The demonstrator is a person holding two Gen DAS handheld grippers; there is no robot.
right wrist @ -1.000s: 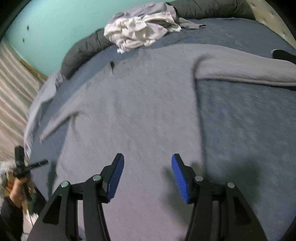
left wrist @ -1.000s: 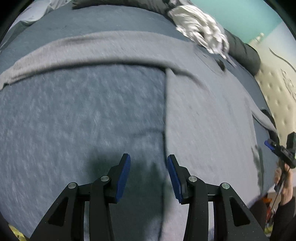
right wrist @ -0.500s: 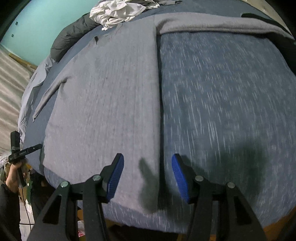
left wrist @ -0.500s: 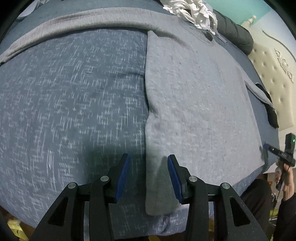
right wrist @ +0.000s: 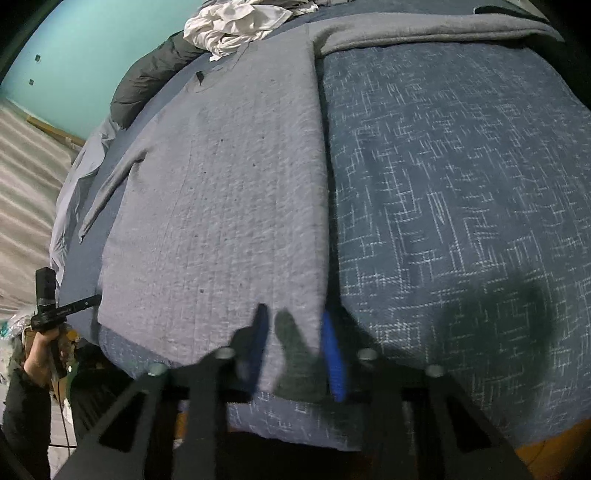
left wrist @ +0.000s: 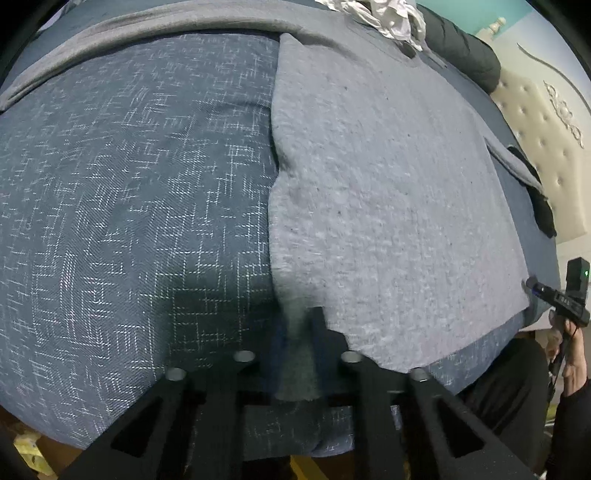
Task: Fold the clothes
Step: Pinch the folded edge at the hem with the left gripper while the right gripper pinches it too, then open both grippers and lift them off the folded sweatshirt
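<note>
sweater [left wrist: 388, 206]: we see it flat on bed [left wrist: 129, 203], sleeves out
left gripper [left wrist: 297, 332]: pinched on hem corner
right gripper [right wrist: 295, 343]: narrow gap, straddling other corner, grip unclear
step: we judge hem pickup; next needs even lift

Left gripper [left wrist: 297, 332] fingertips hidden under grey sweater [left wrist: 388, 192] hem, right gripper [right wrist: 297, 347] pads motion-blurred, far sleeve ends cropped

Open blue bedspread [right wrist: 461, 184] beside grey sweater [right wrist: 229, 192], laundry pile [right wrist: 236, 22] blocking far edge
</note>
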